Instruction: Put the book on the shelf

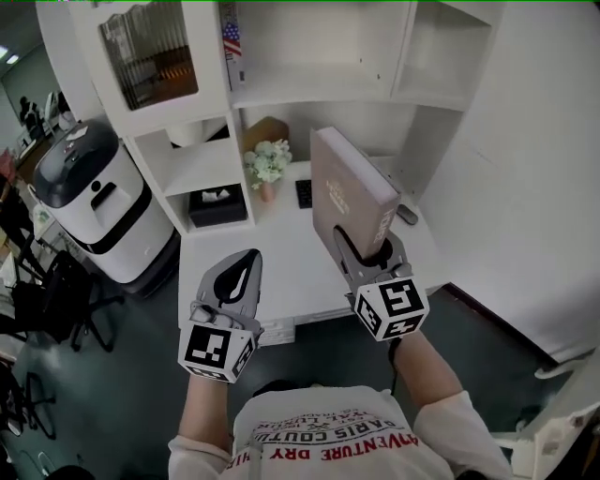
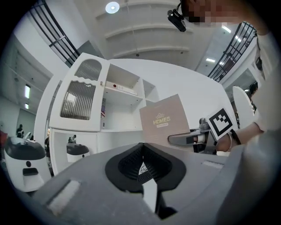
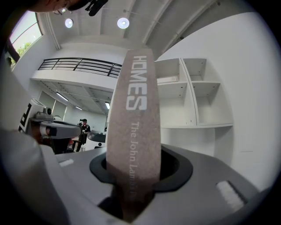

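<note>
While clamping book (image 1: 345, 183), right hand-held gripper (image 1: 367, 248) half-open

Bright, even light comes from round ceiling lamps (image 2: 112, 7) high above the left gripper (image 2: 141, 154), with soft shadows. Both gripper views curve strongly toward black corners, and whatever lies nearest the lens is blurred.

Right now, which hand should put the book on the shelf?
Right. The right gripper grips the book upright, pointed toward the shelf; the left gripper is shut and holds nothing.
</note>
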`<state>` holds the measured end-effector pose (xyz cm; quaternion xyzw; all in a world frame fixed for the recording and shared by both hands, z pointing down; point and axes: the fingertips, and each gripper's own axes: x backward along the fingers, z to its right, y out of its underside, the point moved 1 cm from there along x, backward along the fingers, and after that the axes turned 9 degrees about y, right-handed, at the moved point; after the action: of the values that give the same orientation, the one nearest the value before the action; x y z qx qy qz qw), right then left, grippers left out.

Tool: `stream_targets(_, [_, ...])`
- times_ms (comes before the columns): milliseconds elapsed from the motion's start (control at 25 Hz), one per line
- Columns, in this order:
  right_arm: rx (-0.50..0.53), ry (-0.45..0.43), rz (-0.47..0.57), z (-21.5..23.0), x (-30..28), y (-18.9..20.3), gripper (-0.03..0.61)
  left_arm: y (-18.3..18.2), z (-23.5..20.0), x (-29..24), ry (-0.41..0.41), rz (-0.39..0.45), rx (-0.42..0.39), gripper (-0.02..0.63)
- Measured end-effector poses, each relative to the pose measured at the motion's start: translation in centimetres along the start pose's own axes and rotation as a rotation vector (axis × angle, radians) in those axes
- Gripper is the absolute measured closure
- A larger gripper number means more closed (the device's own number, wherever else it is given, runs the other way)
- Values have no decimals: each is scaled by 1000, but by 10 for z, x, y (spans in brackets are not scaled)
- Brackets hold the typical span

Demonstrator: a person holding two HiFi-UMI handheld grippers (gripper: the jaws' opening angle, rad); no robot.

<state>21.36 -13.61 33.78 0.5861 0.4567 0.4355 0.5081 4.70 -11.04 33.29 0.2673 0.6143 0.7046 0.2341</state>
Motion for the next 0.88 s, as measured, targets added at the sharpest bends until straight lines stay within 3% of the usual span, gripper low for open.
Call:
stream_targets(320, [26,-35,-3,-9,-62,-27,405,-20,-45,-13,-86,25,-49,609])
stream_targets(880, [183,27,194,-2,-169,-144,405,-33,-112,-58,-42,61,-108,609])
